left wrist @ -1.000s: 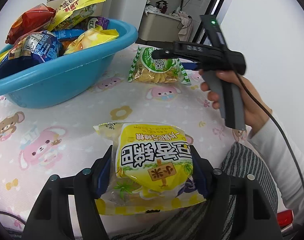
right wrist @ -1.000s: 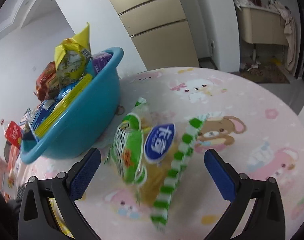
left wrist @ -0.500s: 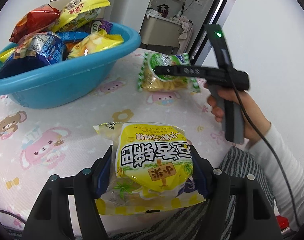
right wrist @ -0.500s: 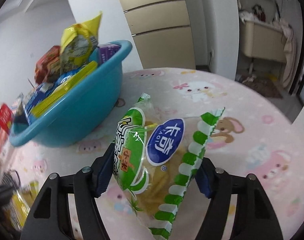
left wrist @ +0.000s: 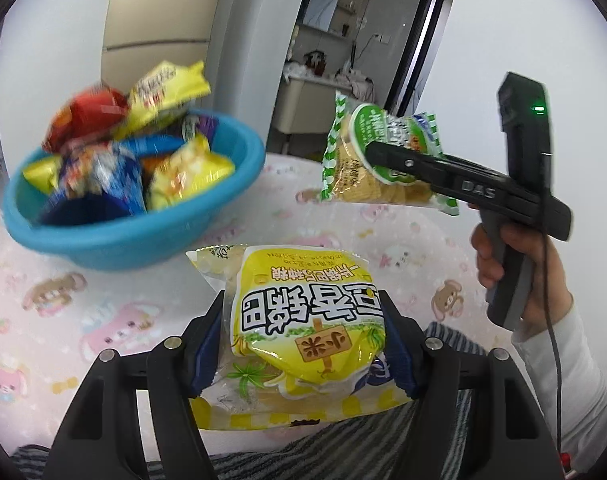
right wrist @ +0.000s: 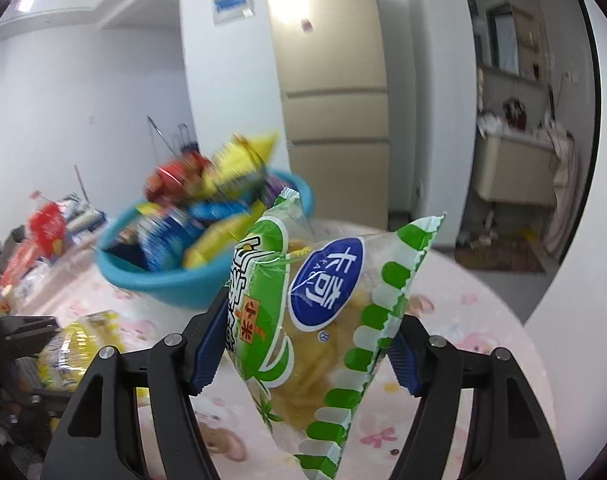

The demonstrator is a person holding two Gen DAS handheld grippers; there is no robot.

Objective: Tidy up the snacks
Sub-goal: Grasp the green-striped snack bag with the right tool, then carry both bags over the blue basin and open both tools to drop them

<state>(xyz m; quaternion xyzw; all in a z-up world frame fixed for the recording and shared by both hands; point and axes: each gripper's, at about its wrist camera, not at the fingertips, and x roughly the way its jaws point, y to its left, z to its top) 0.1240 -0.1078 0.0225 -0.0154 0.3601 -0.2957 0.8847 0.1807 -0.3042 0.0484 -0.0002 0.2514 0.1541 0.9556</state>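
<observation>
Home dining area, cartoon-print tablecloth (left wrist: 115,320), beige fridge (right wrist: 331,80), laundry sink (right wrist: 515,172) through the doorway

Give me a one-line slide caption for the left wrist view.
Left gripper holds a yellow snack bag; right gripper lifts a green bag beside the blue basin.

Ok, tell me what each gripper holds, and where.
Left gripper: yellow plastic snack packet, clamped across its sides. Right gripper: green-striped clear snack bag, likewise.

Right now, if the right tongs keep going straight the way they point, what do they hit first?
Probably the blue basin of snacks, slightly left of the line. The right tongs hold the green-striped packet, which would touch first. Depth is unclear.
</observation>
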